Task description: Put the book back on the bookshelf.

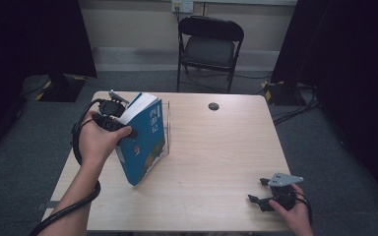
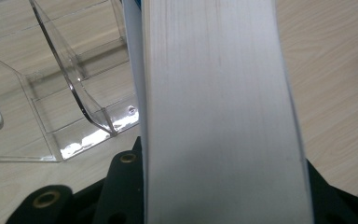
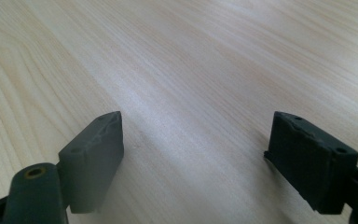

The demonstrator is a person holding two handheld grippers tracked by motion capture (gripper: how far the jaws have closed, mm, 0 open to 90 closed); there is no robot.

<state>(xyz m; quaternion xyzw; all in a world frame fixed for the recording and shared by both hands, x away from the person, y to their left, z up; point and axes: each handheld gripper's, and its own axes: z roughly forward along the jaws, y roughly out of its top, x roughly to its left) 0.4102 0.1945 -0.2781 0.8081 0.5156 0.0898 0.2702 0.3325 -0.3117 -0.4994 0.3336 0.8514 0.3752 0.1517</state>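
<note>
My left claw [image 1: 128, 129] was clamped on the book [image 1: 145, 140], one jaw on each cover, near the page edge. In the left gripper view the block of white pages [image 2: 219, 112] ran straight up between my jaws, smooth and faintly grey-streaked, with a thin line of blue cover along its left side. From above, the book was a thick paperback with a teal-blue cover, white lettering down its upper part and a small picture in orange and green lower down. I held it tilted, its lower corner down on the bench [image 1: 211, 162] and its top leaning away to the right. It lay against the clear stand [image 1: 168, 129], a see-through acrylic rack with upright dividers; through the left gripper view the stand's curved walls [image 2: 74, 98] stood just left of the pages.

My right claw [image 3: 193, 154] rested low over the bench near its front right corner, well apart from the book, jaws spread wide with only pale wood grain between them.

Beyond the bench stood a black chair [image 1: 210, 46].
</note>
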